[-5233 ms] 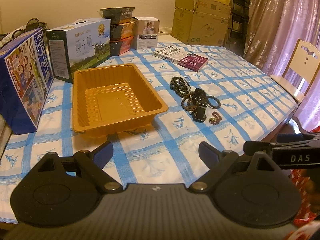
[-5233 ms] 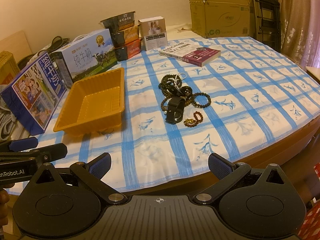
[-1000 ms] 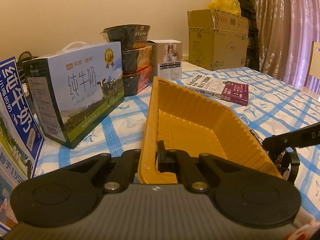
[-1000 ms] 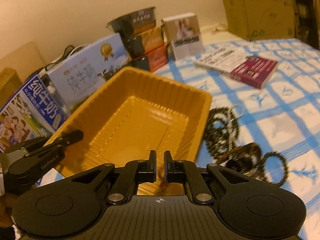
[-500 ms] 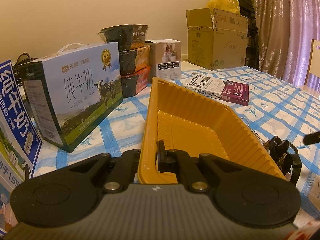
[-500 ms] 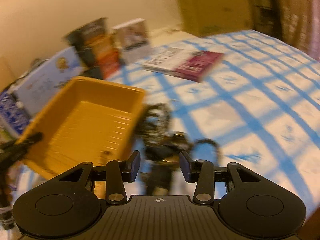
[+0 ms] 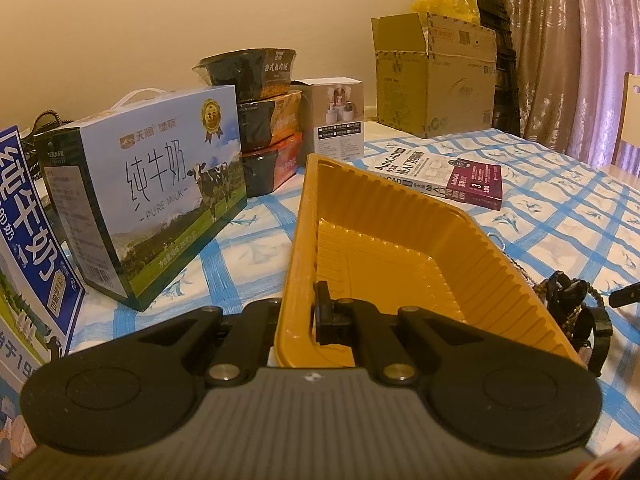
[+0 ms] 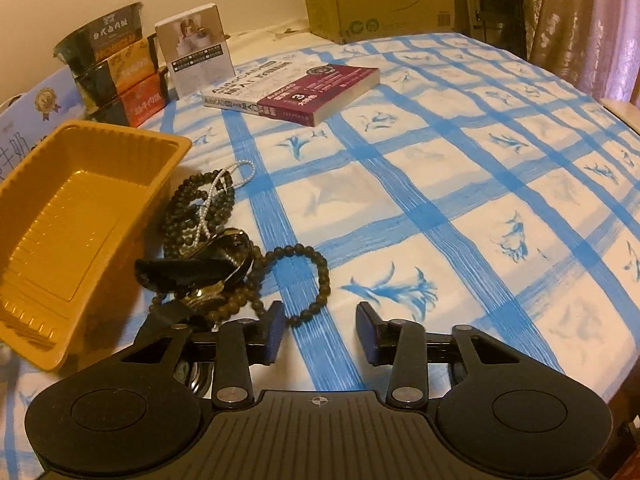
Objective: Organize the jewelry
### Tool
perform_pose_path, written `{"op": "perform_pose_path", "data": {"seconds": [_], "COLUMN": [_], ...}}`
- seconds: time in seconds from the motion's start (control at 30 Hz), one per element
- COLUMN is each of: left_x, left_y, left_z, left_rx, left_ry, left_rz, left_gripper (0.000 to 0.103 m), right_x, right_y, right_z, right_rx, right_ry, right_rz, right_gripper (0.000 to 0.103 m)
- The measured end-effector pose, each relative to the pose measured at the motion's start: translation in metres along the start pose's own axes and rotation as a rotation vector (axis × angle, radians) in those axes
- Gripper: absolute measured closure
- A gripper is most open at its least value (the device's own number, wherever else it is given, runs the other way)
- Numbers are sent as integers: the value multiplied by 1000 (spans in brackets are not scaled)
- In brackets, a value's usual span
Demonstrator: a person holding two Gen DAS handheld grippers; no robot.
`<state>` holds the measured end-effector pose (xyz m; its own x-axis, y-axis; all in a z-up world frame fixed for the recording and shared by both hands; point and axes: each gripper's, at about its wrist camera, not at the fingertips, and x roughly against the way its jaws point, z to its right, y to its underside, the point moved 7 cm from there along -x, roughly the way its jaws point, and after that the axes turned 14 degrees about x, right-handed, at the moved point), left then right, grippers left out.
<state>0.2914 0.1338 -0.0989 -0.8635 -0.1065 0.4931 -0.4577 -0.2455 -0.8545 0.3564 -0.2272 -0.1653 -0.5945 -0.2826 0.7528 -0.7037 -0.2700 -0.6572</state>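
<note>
My left gripper is shut on the near wall of the yellow plastic tray, with one finger inside it and the other outside. The jewelry pile lies just right of the tray: dark bead strands, a pearl chain, a black strap and a brown bead bracelet. My right gripper hovers low at the pile's near side, its jaws apart and closing. The bracelet's near arc lies just by the left pad, and nothing is gripped. The tray sits left of the pile.
Two milk cartons, stacked food bowls and a small white box line the back left. A book lies behind the pile, a cardboard box at the far edge. Blue-checked cloth stretches right to the table edge.
The right gripper swung from above the tray to the right and down to the jewelry pile, and its jaws opened from shut. The left gripper kept its hold on the tray.
</note>
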Motion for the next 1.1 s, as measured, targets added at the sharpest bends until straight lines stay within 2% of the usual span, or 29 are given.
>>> {"op": "perform_pose_path", "data": {"seconds": [0.23,0.3,0.37,0.53,0.67,0.87,0.97,1.1], "left_x": [-5,-6,-6,-6,-6,-10,-12,-13], "left_y": [-1,-2,-4,-4,-5,-9,-10,-10], "left_z": [1,1,-1,-8,-8,-9,-10,-10], "left_rx": [5,7,10,18,22,17,18,17], "left_ry": [-10,-12,-14,-26,-24,-15,-12,-8], "left_rz": [6,9,14,13,17,24,24,24], "left_gripper": [99,99,99,99,99,99,99,99], "right_x": [-28,-34,-37,-35,-17,23,38,39], "right_y": [-9,-10,-11,-11,-24,-71,-93,-106], "right_z": [7,8,7,7,4,-23,-49,-87], "right_rx": [-19,-14,13,25,15,42,56,52], "right_ry": [44,53,71,78,75,10,-72,-193], "right_rz": [-23,-38,-42,-34,12,143,199,216], "right_gripper": [74,82,95,97,97,97,97,97]}}
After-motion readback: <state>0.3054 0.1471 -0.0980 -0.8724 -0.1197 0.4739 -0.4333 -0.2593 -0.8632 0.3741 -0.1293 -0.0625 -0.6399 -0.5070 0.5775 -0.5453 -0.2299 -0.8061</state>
